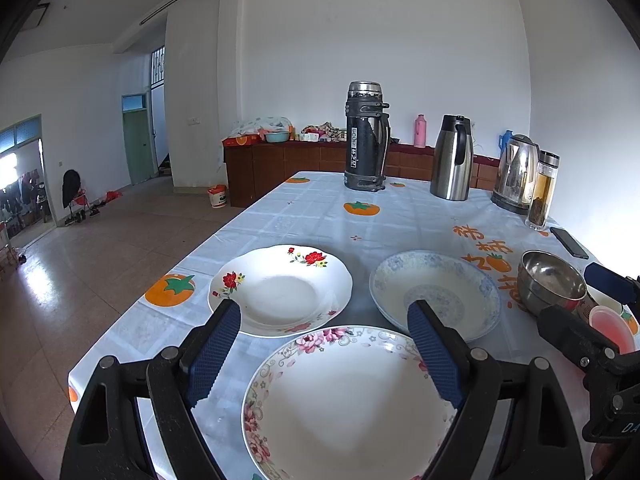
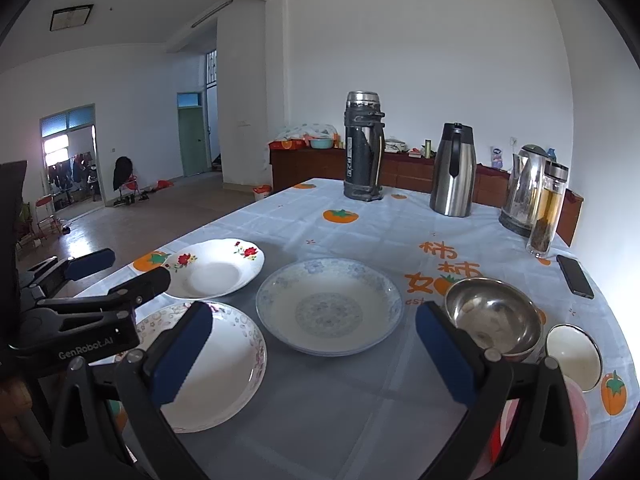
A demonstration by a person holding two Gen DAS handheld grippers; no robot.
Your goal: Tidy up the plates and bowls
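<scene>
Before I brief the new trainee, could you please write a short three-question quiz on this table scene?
1. True or false: the left gripper is shut on a plate.
2. Which dish lies nearest the steel bowl? A) red-rose plate B) blue plate C) pink-flower plate
3. Fill in: the phone lies on the table just in front of the ____ bottle.

Key: 1 false, both grippers (right) hang open and empty; 2 B; 3 tea.
</scene>
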